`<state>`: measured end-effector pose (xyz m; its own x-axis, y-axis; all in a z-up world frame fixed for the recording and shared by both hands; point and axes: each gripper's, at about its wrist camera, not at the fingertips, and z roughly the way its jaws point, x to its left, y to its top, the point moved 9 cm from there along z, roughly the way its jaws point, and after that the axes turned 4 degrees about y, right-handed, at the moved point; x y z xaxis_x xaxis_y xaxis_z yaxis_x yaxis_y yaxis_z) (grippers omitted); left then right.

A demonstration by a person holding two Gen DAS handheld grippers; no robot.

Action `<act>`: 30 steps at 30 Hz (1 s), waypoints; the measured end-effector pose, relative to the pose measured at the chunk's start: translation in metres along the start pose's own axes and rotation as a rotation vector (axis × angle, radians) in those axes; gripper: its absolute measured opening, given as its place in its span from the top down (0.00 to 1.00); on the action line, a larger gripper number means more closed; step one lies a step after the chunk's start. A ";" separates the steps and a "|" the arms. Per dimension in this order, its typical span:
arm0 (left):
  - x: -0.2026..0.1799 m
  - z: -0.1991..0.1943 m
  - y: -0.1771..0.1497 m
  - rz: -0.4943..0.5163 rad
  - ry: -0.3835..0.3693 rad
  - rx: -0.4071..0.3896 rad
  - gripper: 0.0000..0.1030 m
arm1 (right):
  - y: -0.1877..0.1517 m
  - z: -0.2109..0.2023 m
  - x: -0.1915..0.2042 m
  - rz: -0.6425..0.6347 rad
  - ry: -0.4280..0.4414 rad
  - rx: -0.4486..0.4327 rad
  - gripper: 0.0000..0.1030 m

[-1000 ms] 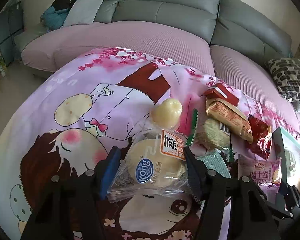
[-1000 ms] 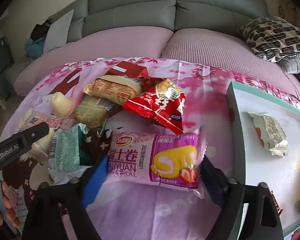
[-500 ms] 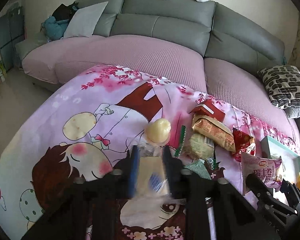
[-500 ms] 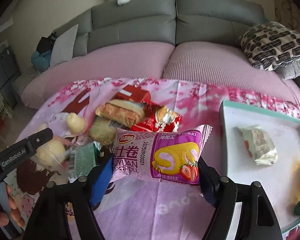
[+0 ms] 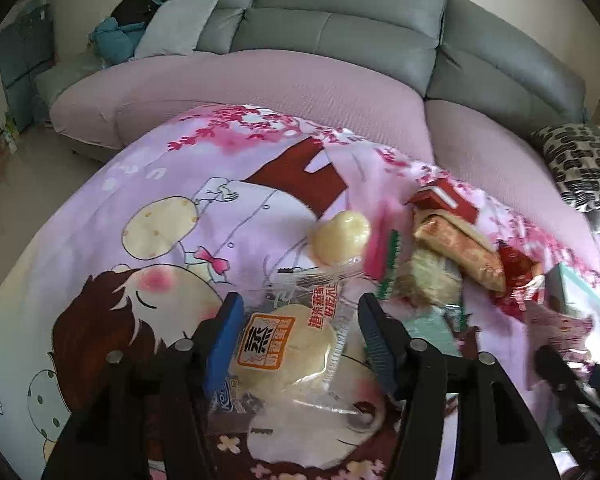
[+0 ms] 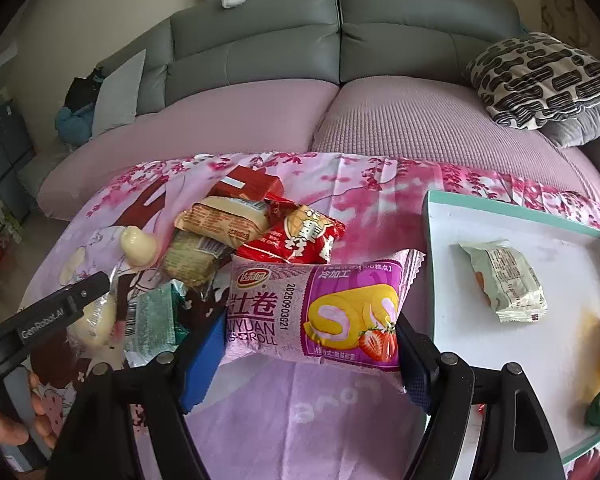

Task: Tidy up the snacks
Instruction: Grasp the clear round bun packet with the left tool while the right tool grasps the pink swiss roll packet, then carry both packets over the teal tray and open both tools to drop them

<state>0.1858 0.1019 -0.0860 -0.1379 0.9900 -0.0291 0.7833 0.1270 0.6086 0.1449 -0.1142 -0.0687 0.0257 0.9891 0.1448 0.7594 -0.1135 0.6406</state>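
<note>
My left gripper (image 5: 300,340) stands open around a clear-wrapped steamed cake (image 5: 288,350) that lies on the cartoon blanket (image 5: 140,208); the fingers do not press it. My right gripper (image 6: 312,344) is shut on a purple Swiss-roll packet (image 6: 316,312) and holds it above the blanket, just left of a white tray with a teal rim (image 6: 512,216). The tray holds a pale green wrapped snack (image 6: 504,280) and yellow and green items at its right edge. The left gripper also shows in the right wrist view (image 6: 60,308).
A pile of snacks lies between the grippers: a red packet (image 6: 296,236), an orange-brown packet (image 6: 224,220), a red box (image 6: 248,184), a green packet (image 6: 152,316) and a cream bun (image 6: 138,246). A sofa with a patterned cushion (image 6: 540,76) stands behind.
My left gripper was shut on the steamed cake half a second ago and has now opened; the cake lies flipped on the blanket. My right gripper lifted the Swiss-roll packet and shifted toward the tray.
</note>
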 end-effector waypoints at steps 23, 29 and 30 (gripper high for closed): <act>0.002 0.002 -0.003 -0.072 -0.069 0.029 0.48 | -0.001 0.000 -0.002 -0.007 -0.004 0.005 0.23; -0.009 -0.017 0.008 -0.045 -0.092 -0.018 0.48 | 0.003 -0.008 -0.005 0.002 -0.005 -0.010 0.23; -0.011 -0.020 0.009 -0.040 -0.097 -0.023 0.48 | 0.003 -0.010 -0.007 0.006 -0.006 -0.014 0.23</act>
<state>0.1826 0.0906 -0.0641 -0.1089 0.9856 -0.1296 0.7640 0.1664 0.6234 0.1410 -0.1225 -0.0602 0.0344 0.9890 0.1441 0.7499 -0.1208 0.6504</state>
